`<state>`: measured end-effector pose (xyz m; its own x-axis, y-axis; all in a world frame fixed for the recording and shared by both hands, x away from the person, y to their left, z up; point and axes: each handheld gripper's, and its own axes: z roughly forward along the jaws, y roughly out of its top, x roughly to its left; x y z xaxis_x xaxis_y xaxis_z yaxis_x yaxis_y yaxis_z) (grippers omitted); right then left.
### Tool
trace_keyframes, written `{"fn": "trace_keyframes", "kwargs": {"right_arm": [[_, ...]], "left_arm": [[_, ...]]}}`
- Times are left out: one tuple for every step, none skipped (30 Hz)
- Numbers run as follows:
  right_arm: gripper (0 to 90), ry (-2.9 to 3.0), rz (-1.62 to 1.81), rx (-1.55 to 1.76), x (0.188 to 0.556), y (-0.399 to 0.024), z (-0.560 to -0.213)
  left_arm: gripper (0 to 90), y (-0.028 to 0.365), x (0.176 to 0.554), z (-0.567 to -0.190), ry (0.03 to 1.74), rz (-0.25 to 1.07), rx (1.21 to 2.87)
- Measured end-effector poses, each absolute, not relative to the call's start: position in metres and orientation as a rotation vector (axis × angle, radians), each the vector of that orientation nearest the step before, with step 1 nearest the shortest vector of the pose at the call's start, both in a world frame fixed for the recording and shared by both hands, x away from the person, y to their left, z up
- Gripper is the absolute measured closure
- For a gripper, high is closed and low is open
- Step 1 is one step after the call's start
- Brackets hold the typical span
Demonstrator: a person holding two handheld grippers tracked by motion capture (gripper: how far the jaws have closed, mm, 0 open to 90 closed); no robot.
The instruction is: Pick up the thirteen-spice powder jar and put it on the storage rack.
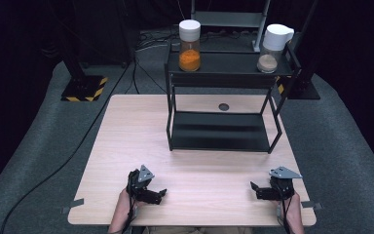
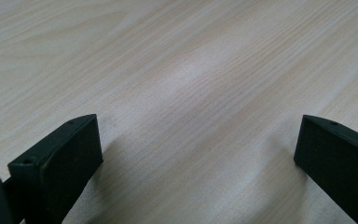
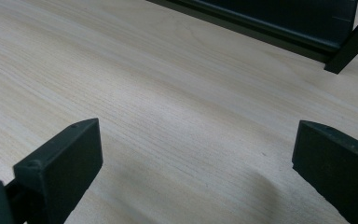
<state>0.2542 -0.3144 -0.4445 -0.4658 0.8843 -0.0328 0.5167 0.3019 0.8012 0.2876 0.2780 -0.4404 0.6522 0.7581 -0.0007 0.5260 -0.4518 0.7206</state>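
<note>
Wooden table (image 1: pixel 126 146), black rack (image 1: pixel 221 131) bearing two jars, both grippers empty

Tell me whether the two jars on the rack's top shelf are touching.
Apart. The high view shows the orange-filled jar at the left and the beige-filled jar at the right, with bare shelf between them.

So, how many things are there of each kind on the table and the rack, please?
Jars with white lids: 2 (orange powder, beige powder)
Black rack: 1
Tools: 2 (left tool, right tool), both open, nothing held
Total: 5
</note>
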Motion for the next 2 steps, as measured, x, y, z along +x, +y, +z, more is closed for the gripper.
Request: {"fn": "trace_keyframes", "kwargs": {"right_arm": [[0.6, 2.1, 1.027, 1.242, 0.2541, -0.3143, -0.4446], [0.5, 2.102, 1.027, 1.24, 0.2543, -0.3143, -0.4446]], "left_arm": [[0.2, 0.278, 0.2876, -0.4404, 0.992, 0.421, 2.16], [0.2, 0.278, 0.2876, -0.4404, 0.991, 0.421, 2.16]]}}
